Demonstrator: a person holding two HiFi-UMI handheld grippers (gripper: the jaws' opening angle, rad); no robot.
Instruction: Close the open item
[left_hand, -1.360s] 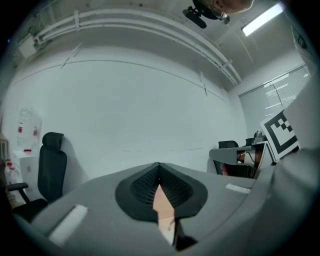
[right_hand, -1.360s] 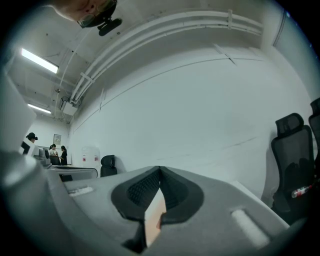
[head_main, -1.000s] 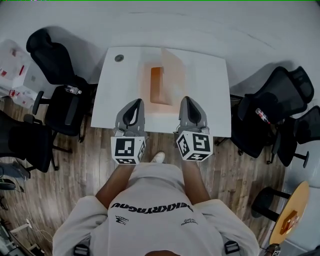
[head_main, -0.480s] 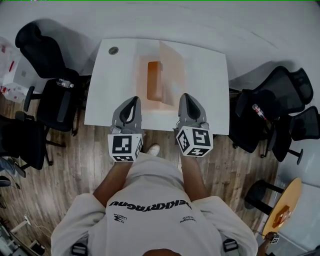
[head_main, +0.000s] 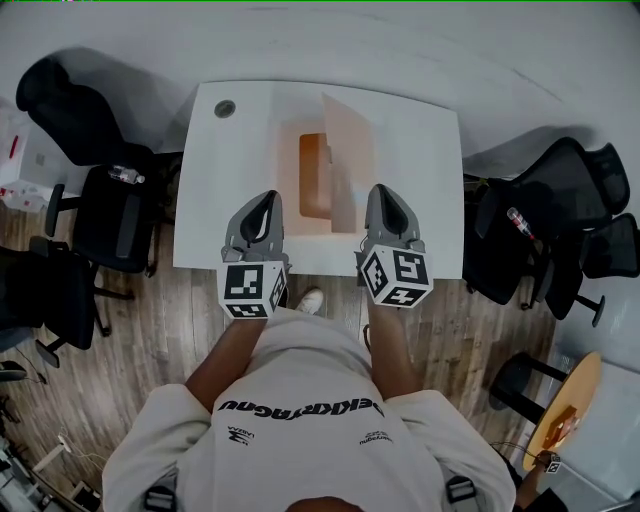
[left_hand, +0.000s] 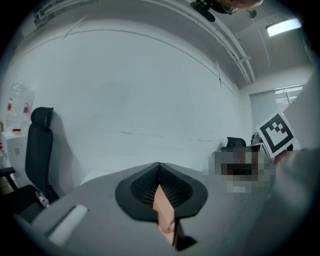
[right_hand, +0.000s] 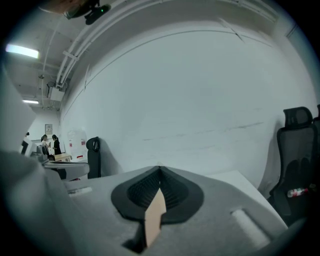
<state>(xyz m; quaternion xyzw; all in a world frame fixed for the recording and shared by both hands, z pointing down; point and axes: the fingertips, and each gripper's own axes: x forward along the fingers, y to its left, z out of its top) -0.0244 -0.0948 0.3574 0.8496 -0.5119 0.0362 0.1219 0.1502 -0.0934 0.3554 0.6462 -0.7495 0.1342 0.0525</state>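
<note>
**Open box, grippers at ready.** The box (head_main: 289, 170) sits on the table (head_main: 425, 190). Its long axis runs away from you and its near end is close to the table's near edge. The lid (head_main: 348, 160) stands raised along the box's right side and appears to be hinged there. This is the part you have to bring down.

**Contents.** One orange-brown block (head_main: 314, 175) lies lengthwise in the tray. The floor around it looks bare. What the block is cannot be told.

**Grippers.** You hold the left gripper (head_main: 265, 200) just beside the box's near left corner. The right gripper (head_main: 383, 192) is just beside its near right corner. Both are over the table's near edge and point forward, with the box between them. As far as the head view shows, neither touches the box or the lid.

**Jaws.** Each gripper's jaws are pressed together at the tips and grip nothing. In each gripper view a tan sliver shows through the slit below the tips. It is probably the box or lid seen beyond.

**Why this pose.** The flanking position reads as a ready stance. Closed jaws make a blunt pusher. The right gripper sits on the lid's side, so it is well placed to go behind the lid and tip it leftward over the tray. The left gripper is placed to steady the box against that push. The block lies low, so it should not foul the lid.
</note>
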